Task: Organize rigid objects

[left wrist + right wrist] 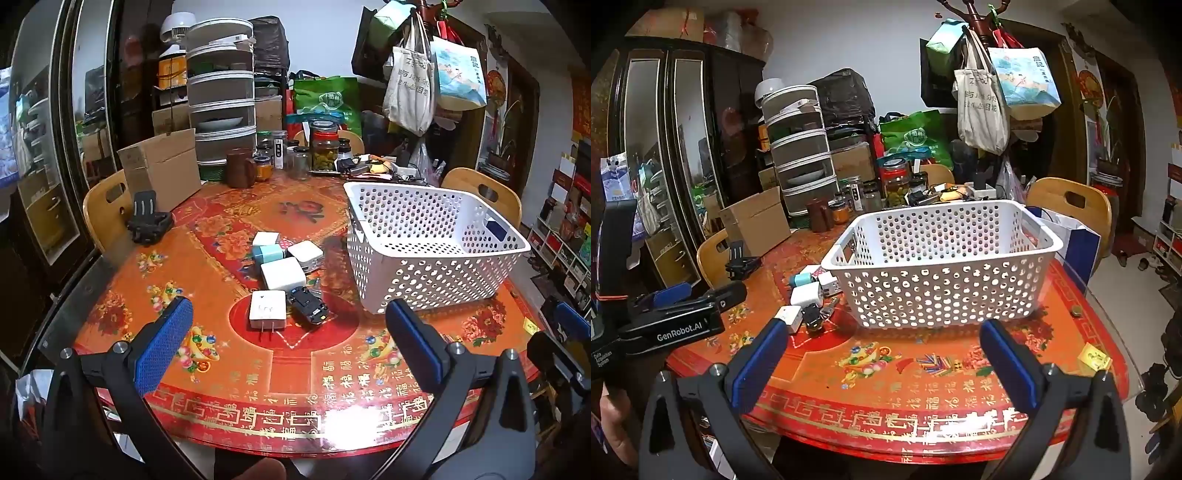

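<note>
— Both tongs, left (288, 332) and right (882, 354): how are they held?
— Spread wide, nothing gripped. Chargers (282, 273) lie ahead of the left; the basket (942, 295) ahead of the right.

From my right wrist cam: "GenRobot.AI" in white on the black body of the left gripper (670, 295), and small white print under it that looks like "Data Acquisition System", barely legible. Tablecloth (332, 391) carries rows of the gold 福 character along its near edge, plus one big dark character mid-table I can't make out. Hanging tote bags (982, 107) have Chinese print, too small to read. Scribble on the white plug adapter (267, 309), illegible.
</note>
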